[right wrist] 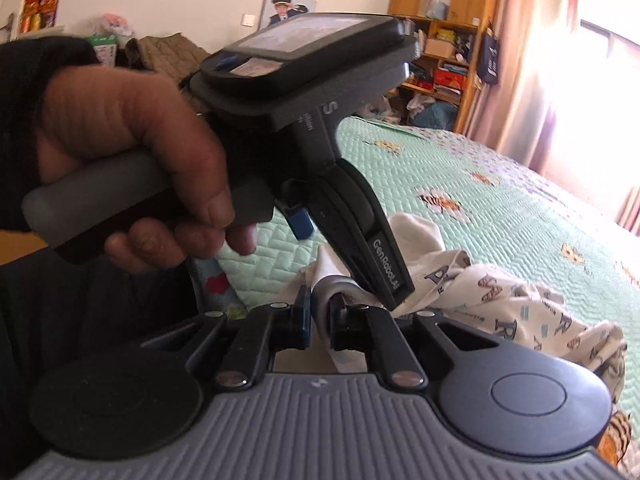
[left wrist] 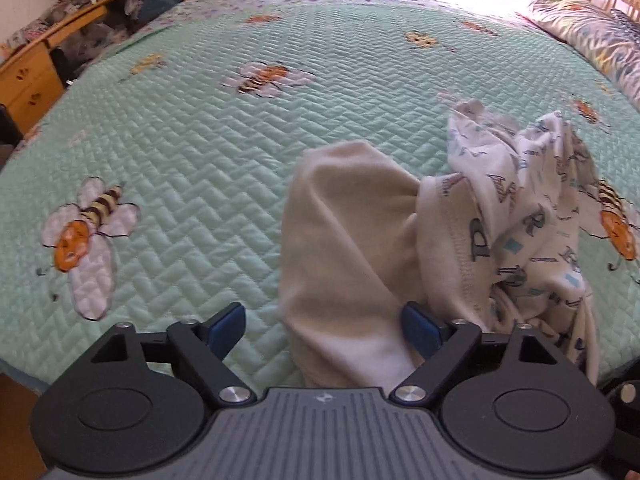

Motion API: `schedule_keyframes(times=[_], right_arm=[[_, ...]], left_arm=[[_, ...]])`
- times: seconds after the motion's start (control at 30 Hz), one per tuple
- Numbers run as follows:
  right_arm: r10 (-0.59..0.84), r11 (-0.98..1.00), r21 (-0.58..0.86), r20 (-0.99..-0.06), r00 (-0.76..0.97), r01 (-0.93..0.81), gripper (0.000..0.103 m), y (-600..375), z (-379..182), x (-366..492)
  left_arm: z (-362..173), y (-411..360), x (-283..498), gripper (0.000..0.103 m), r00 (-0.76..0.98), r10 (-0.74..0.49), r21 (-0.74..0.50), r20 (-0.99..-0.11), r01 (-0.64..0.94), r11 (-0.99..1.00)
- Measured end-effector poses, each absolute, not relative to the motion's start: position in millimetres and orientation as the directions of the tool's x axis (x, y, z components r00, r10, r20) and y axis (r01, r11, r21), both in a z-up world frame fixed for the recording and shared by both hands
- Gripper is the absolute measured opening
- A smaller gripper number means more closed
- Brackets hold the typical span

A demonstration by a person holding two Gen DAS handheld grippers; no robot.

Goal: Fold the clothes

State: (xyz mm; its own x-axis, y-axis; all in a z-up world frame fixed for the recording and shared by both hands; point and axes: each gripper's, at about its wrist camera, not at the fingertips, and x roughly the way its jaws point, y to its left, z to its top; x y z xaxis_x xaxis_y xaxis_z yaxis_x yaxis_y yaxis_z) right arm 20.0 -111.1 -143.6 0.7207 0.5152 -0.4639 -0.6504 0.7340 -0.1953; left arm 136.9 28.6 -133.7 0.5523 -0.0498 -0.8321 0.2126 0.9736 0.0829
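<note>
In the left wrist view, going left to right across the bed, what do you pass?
Big embroidered bee → left gripper's left finger pad → plain cream cloth → letter-printed white garment → another bee at the right edge.

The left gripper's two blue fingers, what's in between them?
In the left wrist view, cream cloth lies between the left gripper's open fingers.

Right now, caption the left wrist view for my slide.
Open left tool straddles a fold of the cream-lined printed garment on the bee-patterned quilt.
</note>
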Motion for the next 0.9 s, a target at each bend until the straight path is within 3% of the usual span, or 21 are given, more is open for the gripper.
schedule_keyframes(times=[0.1,0.33,0.47,0.63,0.7,0.8,0.83,0.87,0.9], right_arm=[[0.518,0.718,-0.227,-0.456,0.724,-0.657,0.010,-106.5,-143.3,16.8],[0.503,0.718,-0.239,-0.471,0.725,-0.653,0.011,-100.1,-144.4,19.8],[0.509,0.719,-0.238,-0.458,0.728,-0.653,0.013,-101.6,-145.6,15.2],[0.526,0.715,-0.223,-0.452,0.720,-0.662,0.013,-99.8,-148.7,13.5],[0.528,0.717,-0.225,-0.444,0.724,-0.660,0.013,-98.3,-148.9,10.8],[0.527,0.718,-0.232,-0.434,0.731,-0.656,0.013,-94.4,-151.4,2.4],[0.527,0.718,-0.235,-0.432,0.732,-0.655,0.013,-94.7,-151.1,2.0],[0.528,0.719,-0.233,-0.431,0.732,-0.655,0.011,-95.4,-150.8,1.8],[0.526,0.720,-0.233,-0.430,0.734,-0.653,0.011,-96.1,-151.2,1.6]], left_arm=[[-129.8,23.5,134.9,0.101,0.557,-0.025,0.134,-0.830,0.243,0.961],[-120.0,8.6,120.4,0.101,0.592,-0.019,0.210,-0.805,0.316,0.925],[-100.0,21.3,105.2,0.102,0.622,-0.136,0.139,-0.772,0.373,0.917],[-95.1,29.3,113.5,0.102,0.541,-0.310,-0.049,-0.782,0.442,0.896],[-99.4,18.8,120.0,0.102,0.508,-0.317,-0.056,-0.801,0.464,0.884],[-115.6,-3.8,129.5,0.102,0.474,-0.227,0.028,-0.851,0.472,0.881],[-120.2,-8.4,131.2,0.101,0.470,-0.200,0.053,-0.860,0.470,0.881],[-124.1,-9.4,133.2,0.092,0.460,-0.186,0.057,-0.868,0.464,0.884],[-129.1,-7.7,136.6,0.074,0.444,-0.170,0.051,-0.880,0.444,0.895]])
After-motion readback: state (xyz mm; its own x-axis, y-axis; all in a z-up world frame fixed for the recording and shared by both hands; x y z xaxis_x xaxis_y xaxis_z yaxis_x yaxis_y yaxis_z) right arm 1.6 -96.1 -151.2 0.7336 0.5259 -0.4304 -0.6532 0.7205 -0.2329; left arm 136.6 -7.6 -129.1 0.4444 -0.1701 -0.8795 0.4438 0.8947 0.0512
